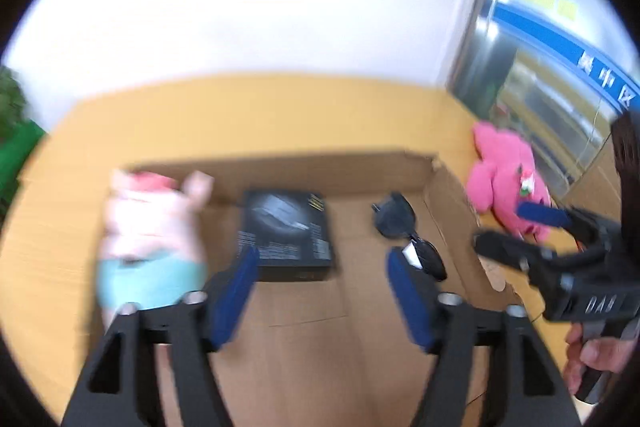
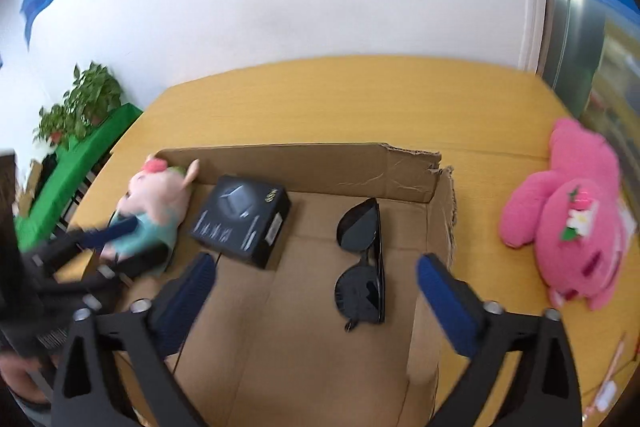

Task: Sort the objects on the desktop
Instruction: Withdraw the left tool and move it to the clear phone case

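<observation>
Left wrist view: the left gripper [image 1: 320, 291] hangs over the cardboard box [image 1: 340, 163] with its jaws apart and nothing between them. Inside lie a black carton [image 1: 286, 235] and sunglasses [image 1: 408, 235]; the pig plush [image 1: 152, 231] sits at the box's left wall, though blur hides whether it is fully in.

Right wrist view: the right gripper [image 2: 316, 303] also has its jaws wide apart and empty, above the sunglasses. The pink plush [image 2: 568, 215] lies on the bench [image 2: 340, 99], well apart from the box — likely the main piece left — so sorting looks mostly done.
</observation>
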A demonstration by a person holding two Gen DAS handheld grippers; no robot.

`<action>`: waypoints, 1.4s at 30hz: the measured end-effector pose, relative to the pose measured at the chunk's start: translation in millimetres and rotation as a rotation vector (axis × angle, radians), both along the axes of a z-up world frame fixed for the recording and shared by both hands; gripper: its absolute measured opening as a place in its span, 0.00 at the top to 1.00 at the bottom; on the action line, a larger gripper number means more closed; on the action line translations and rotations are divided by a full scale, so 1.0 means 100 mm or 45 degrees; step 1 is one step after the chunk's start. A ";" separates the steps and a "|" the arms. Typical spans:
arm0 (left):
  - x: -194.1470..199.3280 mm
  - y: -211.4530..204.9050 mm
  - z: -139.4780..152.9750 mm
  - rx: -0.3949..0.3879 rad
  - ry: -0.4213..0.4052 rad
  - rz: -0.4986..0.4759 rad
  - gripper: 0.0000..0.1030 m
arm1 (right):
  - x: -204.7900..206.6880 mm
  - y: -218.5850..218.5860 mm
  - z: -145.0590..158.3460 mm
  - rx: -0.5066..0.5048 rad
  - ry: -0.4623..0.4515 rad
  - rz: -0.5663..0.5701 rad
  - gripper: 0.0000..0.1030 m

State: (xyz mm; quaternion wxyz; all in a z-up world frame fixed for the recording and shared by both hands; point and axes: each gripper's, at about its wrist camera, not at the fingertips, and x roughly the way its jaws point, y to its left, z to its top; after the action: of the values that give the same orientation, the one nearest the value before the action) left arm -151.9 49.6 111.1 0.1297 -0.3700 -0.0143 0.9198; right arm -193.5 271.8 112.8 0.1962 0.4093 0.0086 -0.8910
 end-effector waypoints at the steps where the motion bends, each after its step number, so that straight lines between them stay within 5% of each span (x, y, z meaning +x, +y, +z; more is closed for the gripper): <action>1: 0.12 0.00 0.10 0.003 0.064 0.030 0.21 | 0.21 -0.05 0.06 0.025 0.044 -0.001 0.00; 7: 0.99 -0.91 0.35 0.001 0.280 0.156 0.21 | 1.29 -0.21 0.14 0.056 0.218 -0.080 0.00; 12: 1.56 -1.01 0.28 -0.014 0.369 0.139 0.21 | 1.89 -0.32 0.21 0.068 0.309 -0.158 0.00; 20: 1.83 -0.96 0.14 0.050 0.421 0.099 0.21 | 2.54 -0.45 0.26 0.134 0.434 -0.180 0.00; 36: 1.66 -0.48 -0.18 0.040 0.354 0.013 0.21 | 2.81 -0.26 0.03 0.096 0.382 -0.189 0.00; 40: 1.61 -0.48 -0.44 0.001 0.233 0.008 0.21 | 2.79 -0.16 -0.37 0.048 0.228 -0.166 0.00; 42: 1.55 -0.46 -0.66 -0.027 0.139 0.005 0.22 | 2.73 -0.12 -0.71 -0.001 0.057 -0.164 0.00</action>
State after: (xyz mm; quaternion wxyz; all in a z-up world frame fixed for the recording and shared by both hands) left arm 3.4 3.8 45.5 0.1245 -0.3207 0.0017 0.9390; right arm 79.1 259.4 41.8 0.1384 0.3889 -0.0138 -0.9107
